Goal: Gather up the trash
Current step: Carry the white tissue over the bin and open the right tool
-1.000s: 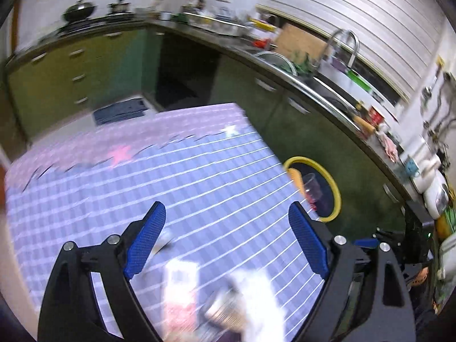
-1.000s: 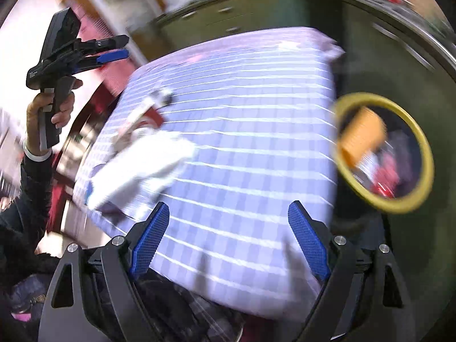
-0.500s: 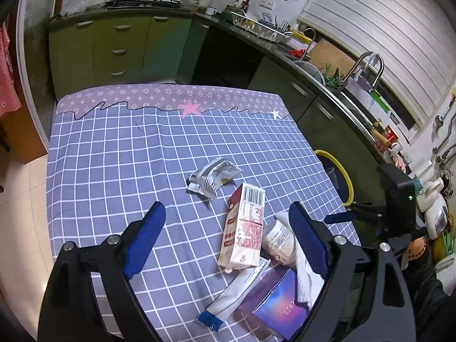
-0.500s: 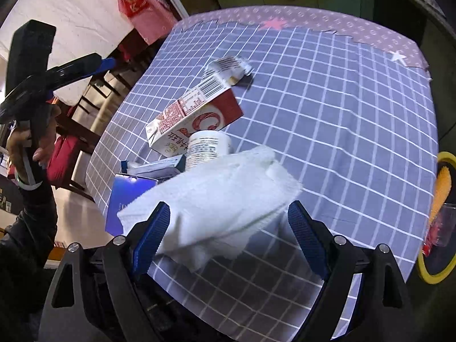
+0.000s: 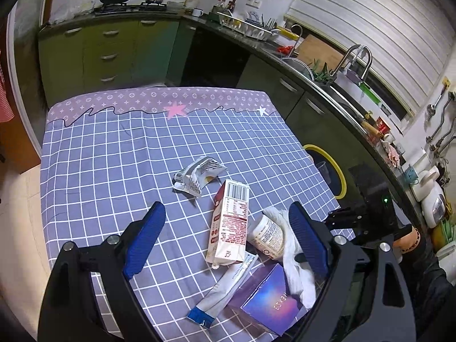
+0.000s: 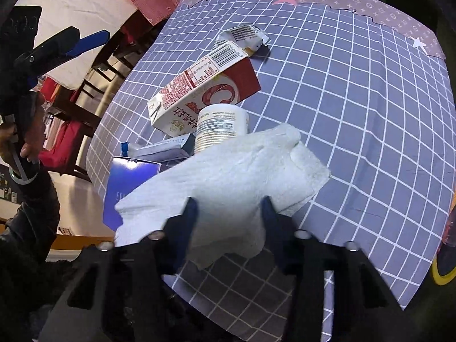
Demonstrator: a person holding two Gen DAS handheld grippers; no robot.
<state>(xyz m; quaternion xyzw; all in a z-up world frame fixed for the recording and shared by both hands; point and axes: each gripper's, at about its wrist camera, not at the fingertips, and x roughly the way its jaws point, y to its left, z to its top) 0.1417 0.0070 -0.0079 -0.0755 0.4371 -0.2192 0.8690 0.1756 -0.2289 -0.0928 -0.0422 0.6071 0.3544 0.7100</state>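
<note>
Right gripper [image 6: 228, 208] fingers newly closing, tissue [image 6: 228, 176] between.

Table [image 5: 114, 171] covered with a blue checked cloth. On it lie a crumpled wrapper [image 5: 199, 175], milk carton [image 5: 229, 222], white bottle [image 5: 266, 236], tube [image 5: 222, 293], purple box [image 5: 268, 302] and white tissue [image 6: 228, 182].

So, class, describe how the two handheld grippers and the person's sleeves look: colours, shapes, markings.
Both the left gripper and the right gripper have black angular frames with silver screws and two ribbed blue finger pads. A green light glows on the right gripper's black body. The sleeves are dark, and a beaded bracelet circles one wrist.
</note>
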